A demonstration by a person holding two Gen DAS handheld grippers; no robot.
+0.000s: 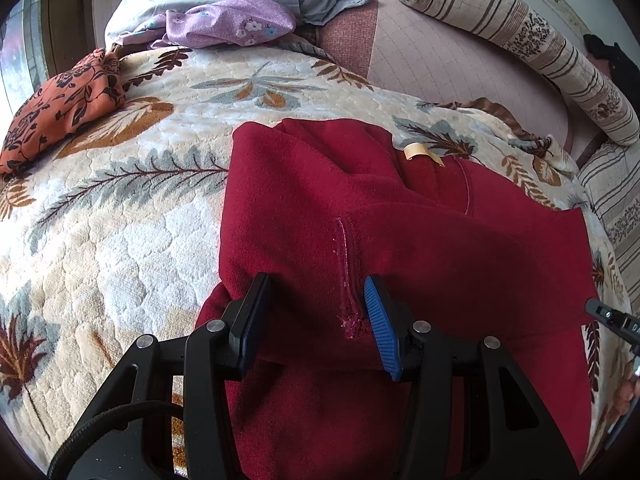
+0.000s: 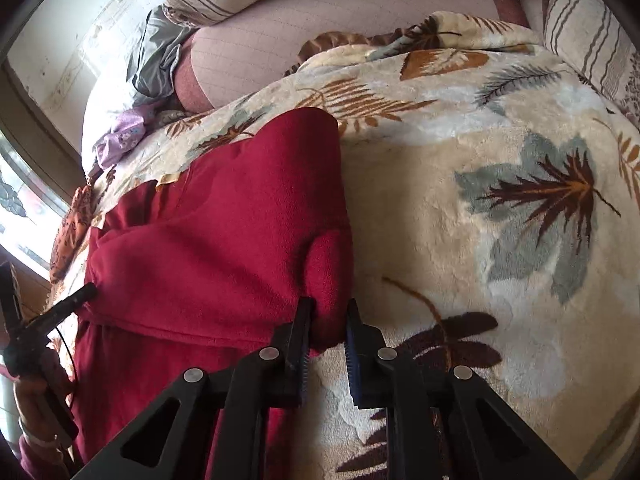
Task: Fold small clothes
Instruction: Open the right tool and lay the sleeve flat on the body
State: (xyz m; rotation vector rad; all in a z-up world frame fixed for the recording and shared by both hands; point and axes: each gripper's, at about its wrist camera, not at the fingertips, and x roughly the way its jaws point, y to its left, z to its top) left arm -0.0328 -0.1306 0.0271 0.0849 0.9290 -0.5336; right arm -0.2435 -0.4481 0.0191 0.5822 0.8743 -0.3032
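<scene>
The right gripper (image 2: 329,322) has a bulged fold of the red garment (image 2: 224,236) between its parted fingers; right of the garment spreads the leaf-patterned blanket (image 2: 500,184); the left gripper (image 2: 60,308) touches its left edge

Matt fleecy red garment (image 1: 400,240); plush quilted leaf-print blanket (image 1: 132,216); ribbed blue gripper pads (image 1: 382,328)

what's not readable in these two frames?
- Lower part of the red garment: left wrist view, hidden behind the left claw and cut off by the bottom edge.
- Right claw grip: right wrist view, a red fold sits between the fingers, but contact on the blue pad is unclear.
- Tan label: too small to read.
- Black item: cut by the right edge.
</scene>
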